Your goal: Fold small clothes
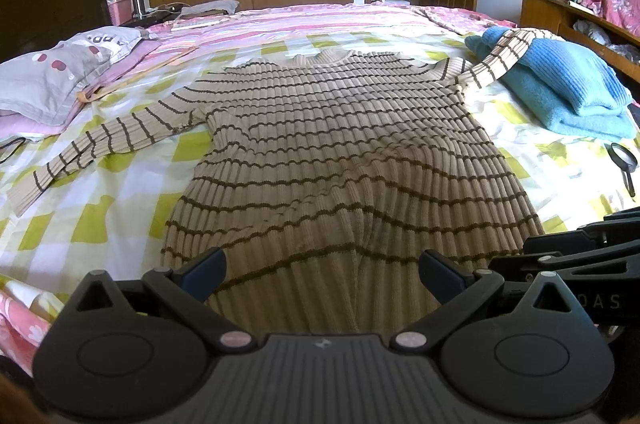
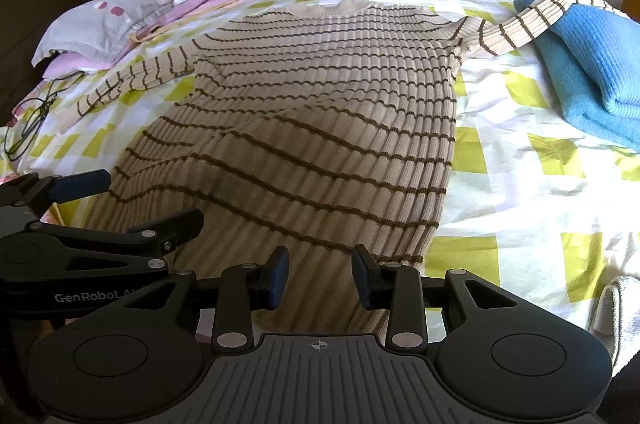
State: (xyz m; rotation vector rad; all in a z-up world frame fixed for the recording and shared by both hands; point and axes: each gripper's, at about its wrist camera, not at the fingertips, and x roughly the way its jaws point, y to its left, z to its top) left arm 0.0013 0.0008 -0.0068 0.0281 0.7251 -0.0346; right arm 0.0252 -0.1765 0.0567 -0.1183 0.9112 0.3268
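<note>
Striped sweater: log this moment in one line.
striped sweater: flat on bed, unfolded | left claw: open at hem | right claw: open at hem

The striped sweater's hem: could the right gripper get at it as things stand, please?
Probably yes: the right gripper is open just above the striped sweater hem, nothing lying between them.

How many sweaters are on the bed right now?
2: a striped sweater spread flat mid-bed, and a blue sweater folded at the right, under the striped one's sleeve. Others may be hidden.
</note>
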